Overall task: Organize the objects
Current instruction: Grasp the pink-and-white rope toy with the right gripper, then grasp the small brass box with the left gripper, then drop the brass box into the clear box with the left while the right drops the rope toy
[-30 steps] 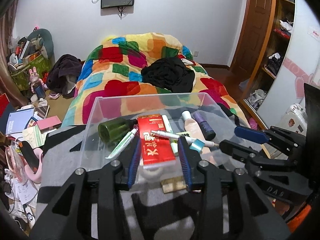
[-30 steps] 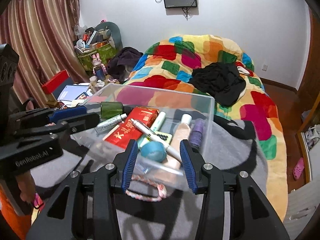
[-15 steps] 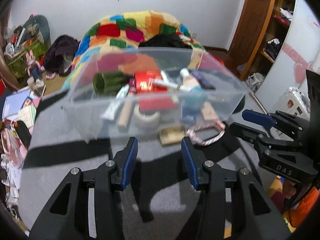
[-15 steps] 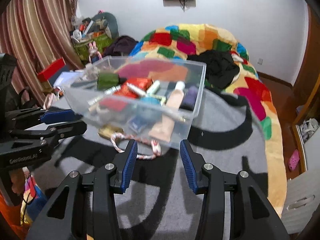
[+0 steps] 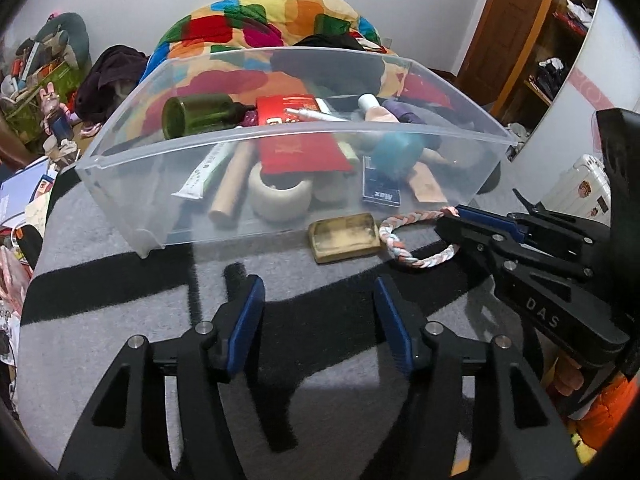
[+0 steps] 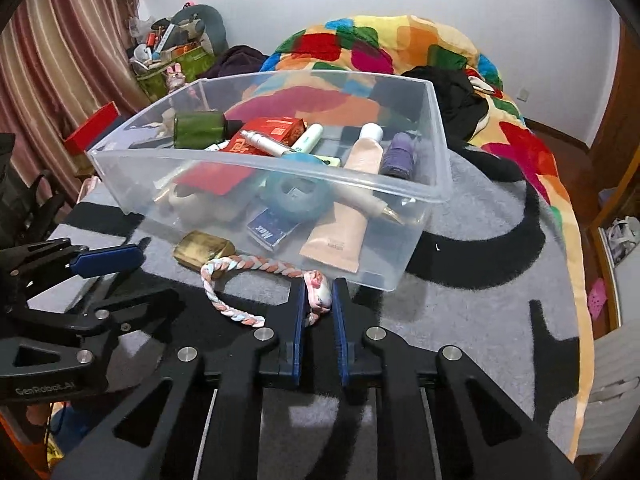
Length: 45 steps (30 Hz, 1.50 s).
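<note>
A clear plastic bin (image 5: 132, 204) (image 6: 420, 196) stands on the grey and black blanket, holding a red box (image 6: 276, 130), a green jar (image 5: 196, 114), tubes, tape rolls and bottles. In front of it lie a gold rectangular case (image 5: 344, 236) (image 6: 202, 250) and a braided pink, white and blue rope loop (image 5: 404, 254) (image 6: 248, 266). My right gripper (image 6: 318, 300) is shut on the rope loop's knotted end. My left gripper (image 5: 318, 300) is open and empty over the blanket, a little short of the gold case.
The blanket (image 6: 480, 300) covers a surface at the foot of a bed with a colourful duvet (image 6: 400, 44). Clutter and curtains fill the left side (image 6: 168, 52). A wooden door and shelves (image 5: 536, 28) stand to the right.
Both grippers pulled back from above the bin and dropped low in front of it. My right gripper went from open to shut on the rope loop. My left gripper stayed open.
</note>
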Motion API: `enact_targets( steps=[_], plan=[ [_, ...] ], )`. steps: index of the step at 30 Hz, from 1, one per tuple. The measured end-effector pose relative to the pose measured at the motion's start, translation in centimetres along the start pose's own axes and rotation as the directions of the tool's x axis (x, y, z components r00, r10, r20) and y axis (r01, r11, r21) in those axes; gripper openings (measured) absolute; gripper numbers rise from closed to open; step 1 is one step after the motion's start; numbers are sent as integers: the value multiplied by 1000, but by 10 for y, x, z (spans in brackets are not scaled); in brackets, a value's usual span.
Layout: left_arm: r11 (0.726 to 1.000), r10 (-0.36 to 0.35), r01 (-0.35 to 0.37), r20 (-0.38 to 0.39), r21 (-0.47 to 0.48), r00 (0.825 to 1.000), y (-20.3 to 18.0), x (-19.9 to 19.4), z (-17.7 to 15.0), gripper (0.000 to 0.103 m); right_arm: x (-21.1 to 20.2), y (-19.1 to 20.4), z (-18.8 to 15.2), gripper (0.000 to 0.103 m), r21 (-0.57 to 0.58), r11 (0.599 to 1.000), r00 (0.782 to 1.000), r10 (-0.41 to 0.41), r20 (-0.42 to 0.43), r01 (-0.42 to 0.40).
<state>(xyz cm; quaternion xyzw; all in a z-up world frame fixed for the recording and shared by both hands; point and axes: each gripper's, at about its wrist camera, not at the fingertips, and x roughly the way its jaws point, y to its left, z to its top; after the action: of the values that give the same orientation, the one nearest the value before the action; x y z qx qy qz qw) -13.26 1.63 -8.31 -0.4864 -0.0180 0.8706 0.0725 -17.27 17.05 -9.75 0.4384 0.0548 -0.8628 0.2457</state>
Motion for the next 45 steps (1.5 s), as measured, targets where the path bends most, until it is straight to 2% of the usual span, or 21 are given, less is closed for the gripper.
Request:
enact_targets(
  steps=[12,13,14,24,30,36,41,45],
  plan=[
    [1000,24,-24,-20,6,999,-17,19,24,57,-40,-25,-13,11,70,997,998,17,67,-22],
    [1000,21,-21,-19,2,1000,-17,19,24,52,-43,-27,-14,11,76,997,997,19,71,-24],
    [1000,22,-23,-16,0,1000,-17,19,24,41,-45,-28,-15,11,80,996,997,22,72,-28],
    [1000,2,-2,22,-15,1000,-13,6,9,41,-51,-23,-11,11,73,996,995,52,86,-58],
    [999,-17,20,81,-35,997,-8,-20,5,41,-65,-19,2,11,71,994,989,68,133,-78],
    [999,-8,16,169,-46,986,-2,-50,15,41,-76,-8,25,11,42,997,978,61,200,-71],
    [999,9,3,221,-52,975,3,-65,33,41,-78,-5,48,11,37,998,968,43,248,-53],
    [998,16,-2,244,-57,970,8,-69,48,41,-70,-3,65,11,37,999,967,23,255,-34]
  ],
)
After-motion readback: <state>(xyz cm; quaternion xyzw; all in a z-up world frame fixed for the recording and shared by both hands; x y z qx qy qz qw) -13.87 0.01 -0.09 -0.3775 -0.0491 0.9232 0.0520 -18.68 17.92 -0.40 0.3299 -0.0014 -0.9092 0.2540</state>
